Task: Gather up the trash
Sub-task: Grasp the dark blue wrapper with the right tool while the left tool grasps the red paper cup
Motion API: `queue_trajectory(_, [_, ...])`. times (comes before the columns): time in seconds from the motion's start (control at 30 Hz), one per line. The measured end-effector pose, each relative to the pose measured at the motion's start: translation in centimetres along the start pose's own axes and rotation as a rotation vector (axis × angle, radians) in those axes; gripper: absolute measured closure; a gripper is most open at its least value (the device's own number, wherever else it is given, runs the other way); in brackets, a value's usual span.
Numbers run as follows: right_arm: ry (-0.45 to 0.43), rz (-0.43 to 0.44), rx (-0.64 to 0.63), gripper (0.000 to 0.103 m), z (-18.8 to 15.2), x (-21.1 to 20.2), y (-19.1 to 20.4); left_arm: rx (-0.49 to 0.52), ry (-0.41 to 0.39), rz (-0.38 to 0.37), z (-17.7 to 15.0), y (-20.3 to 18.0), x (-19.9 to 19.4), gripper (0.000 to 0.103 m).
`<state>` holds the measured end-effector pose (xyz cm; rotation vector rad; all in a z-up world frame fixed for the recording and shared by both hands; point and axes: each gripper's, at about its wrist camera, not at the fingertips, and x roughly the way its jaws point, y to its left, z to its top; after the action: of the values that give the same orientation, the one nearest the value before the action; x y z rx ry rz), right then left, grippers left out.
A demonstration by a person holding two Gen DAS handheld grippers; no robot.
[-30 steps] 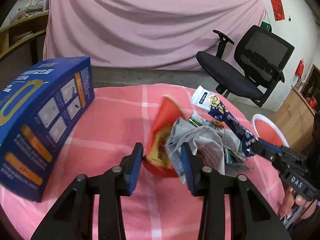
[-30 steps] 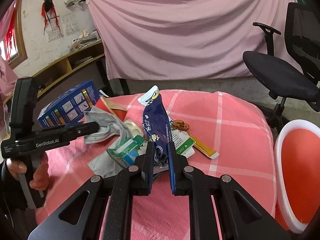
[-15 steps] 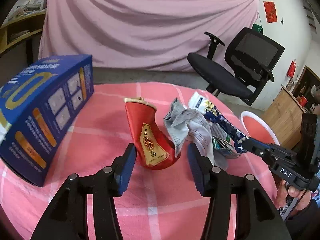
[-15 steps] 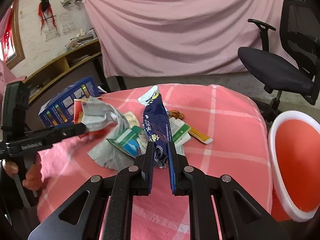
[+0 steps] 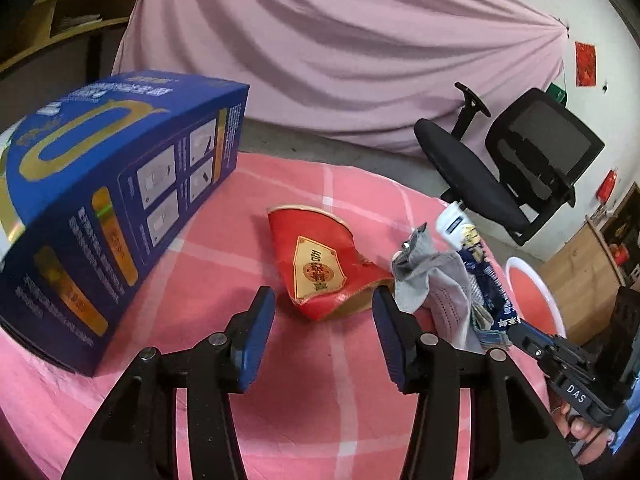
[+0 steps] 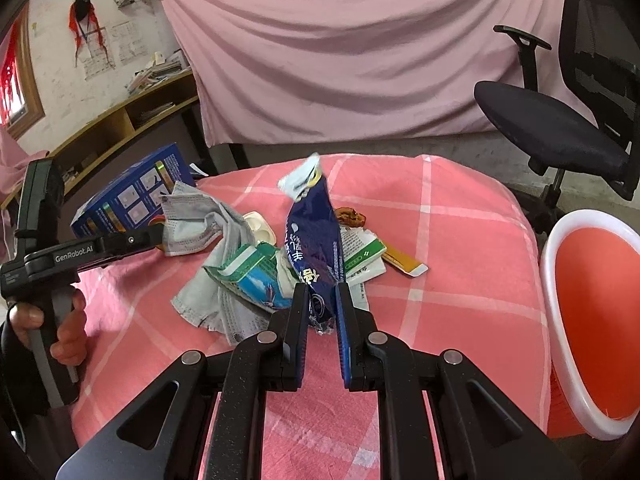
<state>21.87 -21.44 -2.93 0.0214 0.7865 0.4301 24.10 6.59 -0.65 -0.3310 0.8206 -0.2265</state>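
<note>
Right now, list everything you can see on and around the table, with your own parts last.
blue box: 1, blue with gold print, left end of the table
red paper cup: 1, red and gold, crushed, lying ahead of the left gripper
grey face mask: 1, grey, in the trash pile
green and white carton: 1, in the pile, on the mask
blue snack wrapper: 1, dark blue, clamped in the right gripper
gold sachet: 1, right of the pile
tablecloth: 1, pink check
bin: 1, orange with white rim, right of the table
office chair: 1, black, behind
left gripper: open, empty
right gripper: shut on the wrapper
hand: holding the left gripper's handle
</note>
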Motion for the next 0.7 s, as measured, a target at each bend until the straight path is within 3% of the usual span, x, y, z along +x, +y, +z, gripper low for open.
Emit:
queue_trajectory(0.23, [0.000,0.000,0.007,0.092,0.7,0.5,-0.3,0.064,0.045,0.029,0.3,-1.0,1.6,0.060])
queue_trajectory(0.3, [0.007,0.009,0.009,0.092,0.6,0.7,-0.3,0.066,0.053,0.019,0.2,-0.9,1.8,0.081])
queue_trajectory(0.43, [0.013,0.013,0.003,0.092,0.6,0.8,-0.2,0.054,0.073,0.018,-0.1,-0.7,2.2,0.096])
queue_trajectory(0.7, [-0.004,0.011,-0.018,0.093,0.5,0.4,0.2,0.073,0.027,0.044,-0.3,-1.1,1.2,0.098])
